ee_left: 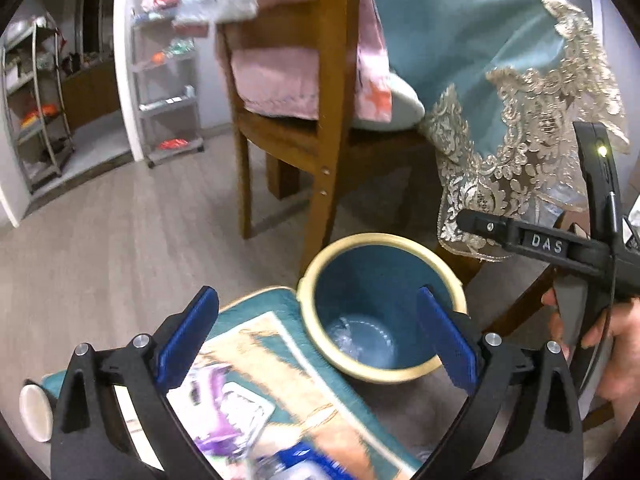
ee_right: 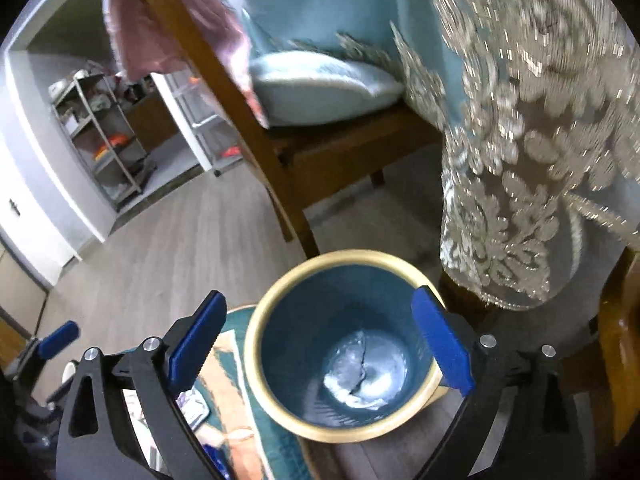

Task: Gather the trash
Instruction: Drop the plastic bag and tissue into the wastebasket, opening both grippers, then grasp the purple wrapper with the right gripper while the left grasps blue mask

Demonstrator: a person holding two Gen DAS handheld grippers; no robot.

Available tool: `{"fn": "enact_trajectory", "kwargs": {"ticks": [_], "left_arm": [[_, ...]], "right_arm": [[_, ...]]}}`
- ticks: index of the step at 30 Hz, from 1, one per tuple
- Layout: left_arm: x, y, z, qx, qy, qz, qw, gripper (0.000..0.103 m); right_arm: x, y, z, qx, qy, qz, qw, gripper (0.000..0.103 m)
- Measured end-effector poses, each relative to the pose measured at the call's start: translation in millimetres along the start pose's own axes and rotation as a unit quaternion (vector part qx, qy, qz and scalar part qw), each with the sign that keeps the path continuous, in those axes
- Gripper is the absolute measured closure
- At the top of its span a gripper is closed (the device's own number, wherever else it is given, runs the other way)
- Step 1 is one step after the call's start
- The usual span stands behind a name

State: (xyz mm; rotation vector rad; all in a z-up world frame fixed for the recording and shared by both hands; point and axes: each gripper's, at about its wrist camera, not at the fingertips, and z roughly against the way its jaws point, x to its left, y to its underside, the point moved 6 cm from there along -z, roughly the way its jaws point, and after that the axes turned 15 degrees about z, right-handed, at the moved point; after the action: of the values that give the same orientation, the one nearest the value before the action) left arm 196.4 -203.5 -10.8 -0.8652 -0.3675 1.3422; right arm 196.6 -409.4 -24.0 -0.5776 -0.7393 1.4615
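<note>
A blue waste bin with a cream rim (ee_left: 400,376) stands on the floor beside a low teal-covered table (ee_left: 256,304). Crumpled clear and white trash (ee_right: 362,376) lies at its bottom. My left gripper (ee_left: 316,332) is open and empty, over the table edge and the bin's left side. My right gripper (ee_right: 320,340) is open and empty, straight above the bin (ee_right: 348,428). The right gripper's body also shows in the left wrist view (ee_left: 560,248), held by a hand. Blurred wrappers and packets (ee_left: 228,412) lie on the table under the left gripper.
A wooden chair (ee_left: 320,152) with pink cloth and a pale cushion stands behind the bin. A teal tablecloth with gold lace (ee_left: 500,112) hangs at the right. Metal shelf racks (ee_left: 168,92) stand by a doorway at the far left. A white cup (ee_left: 36,412) sits at the table's left edge.
</note>
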Motion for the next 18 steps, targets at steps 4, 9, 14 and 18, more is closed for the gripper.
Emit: {"fn": "enact_trajectory", "kwargs": {"ticks": [4,9,14,18], "left_arm": [[14.3,1.6,43.3,-0.024,-0.022,-0.016,0.9993,0.006],[46.5,10.0,96.7,-0.039,-0.040,0.010,0.9984,0.006],[82.9,27.1,137.6,-0.054,-0.072,0.026,0.9956,0.006],[109.6,47.5,161.0,-0.058,-0.089,0.048,0.9931,0.006]], "right_arm": [[20.2,-4.1,22.9,-0.017,-0.017,0.008,1.000,0.008],[54.3,0.2,45.6,-0.032,-0.025,0.027,0.999,0.008],[85.9,15.0,50.8,-0.022,-0.052,0.014,0.998,0.007],[114.4,29.0,51.3,-0.008,-0.058,0.036,0.998,0.007]]}}
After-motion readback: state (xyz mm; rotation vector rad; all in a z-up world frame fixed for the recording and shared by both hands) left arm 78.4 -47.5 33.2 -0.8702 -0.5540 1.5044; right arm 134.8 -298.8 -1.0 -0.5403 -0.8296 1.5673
